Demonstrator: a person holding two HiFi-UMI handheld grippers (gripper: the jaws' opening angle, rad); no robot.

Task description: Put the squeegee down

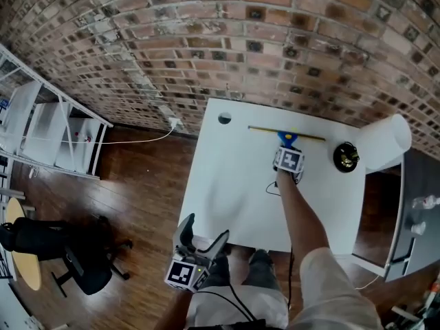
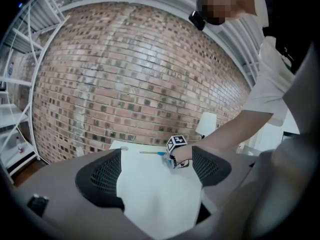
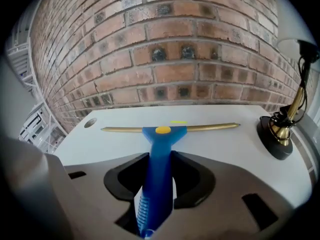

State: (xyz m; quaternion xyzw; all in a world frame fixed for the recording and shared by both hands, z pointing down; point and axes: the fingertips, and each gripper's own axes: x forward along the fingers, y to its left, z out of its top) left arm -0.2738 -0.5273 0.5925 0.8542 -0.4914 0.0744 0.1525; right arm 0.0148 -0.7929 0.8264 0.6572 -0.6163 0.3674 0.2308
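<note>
White table [image 1: 227, 184] by a brick wall [image 1: 206, 33]: right gripper [image 1: 289, 161] clamps the squeegee [image 3: 158, 179] by its handle, blade near the far edge. Looks light and stiff, handle's the spot. Left gripper [image 2: 157, 181] gapes, empty.

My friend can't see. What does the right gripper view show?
The right gripper is shut on a blue squeegee, whose long blade stretches sideways over a white table. A brick wall fills the background, and a lamp base stands at right.

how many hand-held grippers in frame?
2: the right hand-held gripper over the table, shut on the squeegee; the left hand-held gripper open, off the table's near edge.
</note>
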